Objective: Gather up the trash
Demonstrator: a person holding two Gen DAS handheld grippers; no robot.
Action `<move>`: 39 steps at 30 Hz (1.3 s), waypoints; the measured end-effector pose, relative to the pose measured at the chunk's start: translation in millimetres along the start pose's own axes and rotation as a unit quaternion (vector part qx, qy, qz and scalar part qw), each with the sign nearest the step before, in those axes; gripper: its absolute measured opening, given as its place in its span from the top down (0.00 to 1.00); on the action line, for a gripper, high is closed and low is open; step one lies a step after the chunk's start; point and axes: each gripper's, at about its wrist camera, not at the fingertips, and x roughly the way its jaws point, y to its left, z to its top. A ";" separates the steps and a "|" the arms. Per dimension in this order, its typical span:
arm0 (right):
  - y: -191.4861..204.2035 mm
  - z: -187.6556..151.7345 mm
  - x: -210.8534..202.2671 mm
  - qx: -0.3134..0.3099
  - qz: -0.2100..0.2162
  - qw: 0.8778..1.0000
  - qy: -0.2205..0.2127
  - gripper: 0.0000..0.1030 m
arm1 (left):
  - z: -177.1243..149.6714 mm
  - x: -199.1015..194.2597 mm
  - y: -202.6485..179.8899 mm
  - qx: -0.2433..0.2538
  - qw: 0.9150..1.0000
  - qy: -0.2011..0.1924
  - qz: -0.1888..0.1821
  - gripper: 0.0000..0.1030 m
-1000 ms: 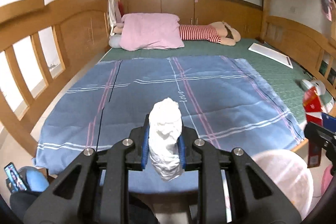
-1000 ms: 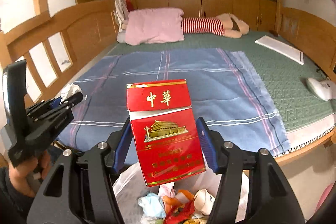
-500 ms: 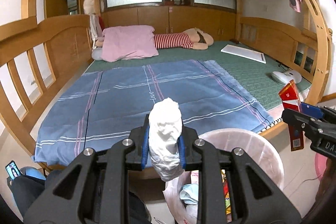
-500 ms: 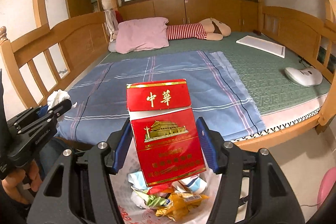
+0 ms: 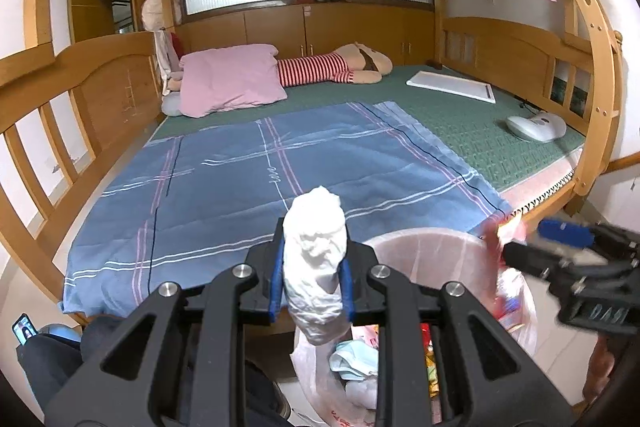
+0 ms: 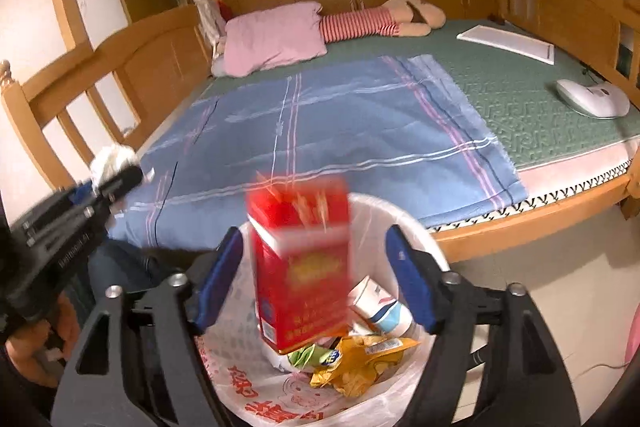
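The right tool (image 6: 314,275) has just been spreading its jaws; the blurred red cardboard cigarette pack (image 6: 300,263) sits loose between them, over the white-lined round trash bin (image 6: 376,211). Tilted, it could clip the rim. Left of it, the left tool (image 5: 311,273) clamps a crumpled white tissue wad (image 5: 314,259); released too soon, the wad would probably land nearer the blue plaid sheet (image 5: 280,163) beyond.

Bin (image 6: 416,231) stands before the bed (image 6: 520,223); carton (image 6: 300,267) over it, wrappers (image 6: 360,359) inside
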 end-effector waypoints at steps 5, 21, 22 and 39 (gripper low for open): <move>-9.1 -1.7 -10.7 0.016 -0.021 0.999 -0.031 0.24 | -6.3 9.8 -6.1 0.005 0.999 0.023 -0.027 0.77; -21.7 8.4 -42.5 0.042 -0.026 0.992 -0.118 0.03 | -18.0 14.1 -30.4 0.043 0.996 0.030 -0.066 0.10; -21.5 8.7 -44.4 0.042 -0.026 0.991 -0.123 0.03 | -16.7 12.5 -27.9 0.040 0.997 0.025 -0.058 0.08; 29.5 2.6 -25.4 -0.047 -0.079 0.991 -0.101 0.03 | -0.3 -26.6 32.7 -0.080 0.994 -0.025 0.074 0.03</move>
